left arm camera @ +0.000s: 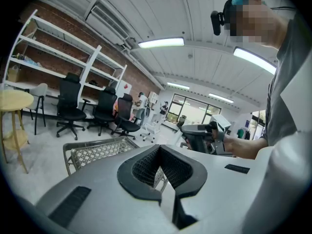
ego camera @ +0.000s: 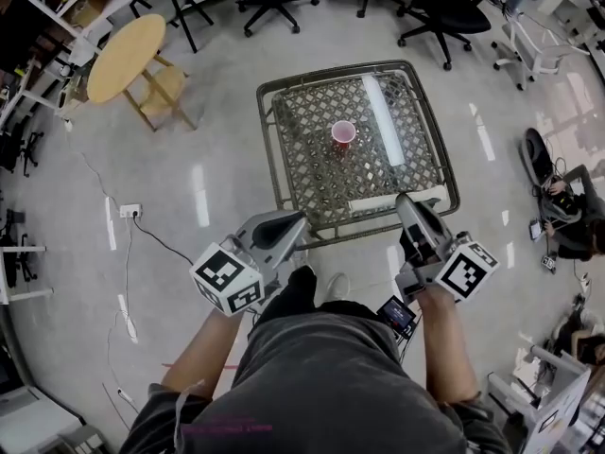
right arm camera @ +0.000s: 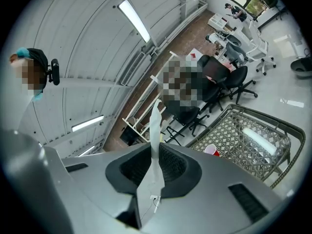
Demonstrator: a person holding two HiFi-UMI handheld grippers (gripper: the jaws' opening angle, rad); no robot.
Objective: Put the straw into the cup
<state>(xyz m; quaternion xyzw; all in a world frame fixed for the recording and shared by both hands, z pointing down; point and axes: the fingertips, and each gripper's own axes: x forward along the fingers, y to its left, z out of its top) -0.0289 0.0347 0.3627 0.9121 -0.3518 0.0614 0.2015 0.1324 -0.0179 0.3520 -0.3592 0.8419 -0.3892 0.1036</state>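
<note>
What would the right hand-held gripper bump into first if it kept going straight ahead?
Likely nothing soon. The right hand-held gripper, shut on the straw, aims above the table and left of the cup; only distant chairs lie ahead, though depth is unclear.

Pale grey shells on both, the left gripper [ego camera: 299, 223] and the right gripper [ego camera: 408, 202] alike, with black ribbed pads [left arm camera: 145, 167] lining the jaws. Each carries a white cube [ego camera: 227, 278] printed with black square markers. The person's in a grey short-sleeved shirt [ego camera: 331, 376] — black head camera [left arm camera: 216, 19] up top.
</note>
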